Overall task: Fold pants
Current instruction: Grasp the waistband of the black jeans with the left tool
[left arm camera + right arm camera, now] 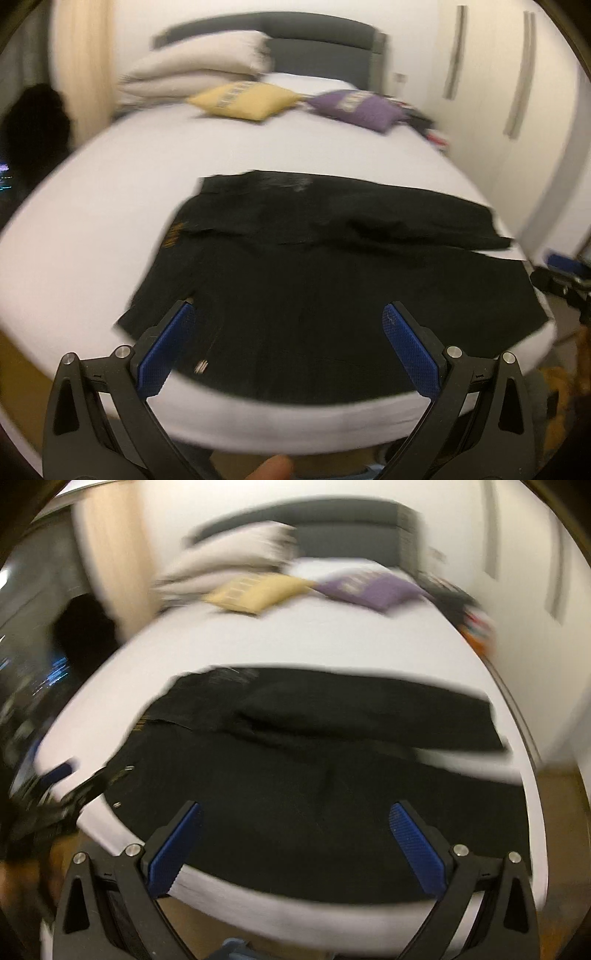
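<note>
Pants flat on bed, ahead of both grippers' empty, wide-apart jaws.

One pair of black pants spread along the bed's near edge. Two small cushions toward its far end, one yellow cushion and one purple cushion. Two stacked white pillows at the far left corner.

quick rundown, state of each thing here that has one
left gripper: open, holding nothing
right gripper: open, holding nothing
black pants: lying spread on the bed, not yet folded up
bed: white sheet, pants across the near end
yellow cushion: lying flat near the headboard
purple cushion: lying flat beside the yellow one
</note>
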A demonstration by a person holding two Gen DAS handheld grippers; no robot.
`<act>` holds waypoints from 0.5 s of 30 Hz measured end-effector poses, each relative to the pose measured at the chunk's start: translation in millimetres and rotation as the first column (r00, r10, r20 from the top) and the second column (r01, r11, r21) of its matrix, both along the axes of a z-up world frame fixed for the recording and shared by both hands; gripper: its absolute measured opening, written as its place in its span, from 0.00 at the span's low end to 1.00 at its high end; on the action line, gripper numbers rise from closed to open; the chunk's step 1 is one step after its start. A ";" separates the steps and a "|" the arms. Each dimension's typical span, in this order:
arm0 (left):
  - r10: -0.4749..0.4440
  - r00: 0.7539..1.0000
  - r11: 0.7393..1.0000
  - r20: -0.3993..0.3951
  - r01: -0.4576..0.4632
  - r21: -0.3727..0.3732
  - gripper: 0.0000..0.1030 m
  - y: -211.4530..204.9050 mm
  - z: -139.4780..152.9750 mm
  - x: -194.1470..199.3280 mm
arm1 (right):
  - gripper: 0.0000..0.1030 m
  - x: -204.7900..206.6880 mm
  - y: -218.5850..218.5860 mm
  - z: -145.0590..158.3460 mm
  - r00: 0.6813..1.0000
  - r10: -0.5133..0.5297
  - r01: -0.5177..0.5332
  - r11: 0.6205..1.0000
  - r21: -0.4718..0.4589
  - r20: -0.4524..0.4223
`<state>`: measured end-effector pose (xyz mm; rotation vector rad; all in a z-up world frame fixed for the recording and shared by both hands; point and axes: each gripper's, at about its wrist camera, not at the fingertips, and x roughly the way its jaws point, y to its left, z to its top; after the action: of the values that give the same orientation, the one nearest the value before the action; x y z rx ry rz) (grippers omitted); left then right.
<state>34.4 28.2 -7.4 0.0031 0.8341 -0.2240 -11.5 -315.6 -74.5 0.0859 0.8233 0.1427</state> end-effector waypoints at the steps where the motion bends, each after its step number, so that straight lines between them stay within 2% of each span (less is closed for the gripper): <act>1: -0.032 0.999 0.999 -0.011 0.032 -0.015 1.00 4.8 -2.0 17.6 | 1.00 6.8 -4.8 4.9 0.997 0.064 -0.063 0.998 -0.015 0.036; 3: -0.065 0.997 0.998 0.038 0.065 0.015 1.00 8.2 -1.0 42.3 | 1.00 28.0 -13.5 12.3 0.978 0.188 -0.181 0.980 -0.083 0.086; 5: -0.093 0.993 0.993 0.067 0.088 0.076 1.00 9.2 0.4 65.7 | 1.00 55.2 -23.4 13.4 0.963 0.258 -0.246 0.959 -0.138 0.077; 7: -0.136 0.991 0.979 -0.003 0.135 0.149 1.00 8.0 -2.7 109.8 | 1.00 85.5 -34.7 11.2 0.947 0.317 -0.307 0.941 -0.143 0.046; 9: -0.113 0.993 0.979 -0.036 0.117 0.165 1.00 14.5 -3.6 146.5 | 0.99 119.9 -48.4 5.5 0.929 0.369 -0.361 0.921 -0.145 0.025; 11: -0.141 0.989 0.974 -0.035 0.145 0.172 1.00 19.2 -4.0 189.0 | 0.92 154.2 -59.9 -4.1 0.912 0.410 -0.405 0.902 -0.148 -0.002; 12: -0.162 0.986 0.964 -0.044 0.167 0.208 1.00 18.3 -6.6 217.2 | 0.90 166.1 -66.3 -9.6 0.906 0.422 -0.420 0.896 -0.146 -0.018; 15: -0.219 0.973 0.941 -0.079 0.232 0.248 1.00 17.5 -16.6 282.8 | 0.79 209.5 -81.2 -29.8 0.890 0.450 -0.456 0.881 -0.126 -0.074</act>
<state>317.2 45.8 -24.0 0.3383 0.9090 -0.3317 198.0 -396.8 -104.4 -0.2418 0.8834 0.5270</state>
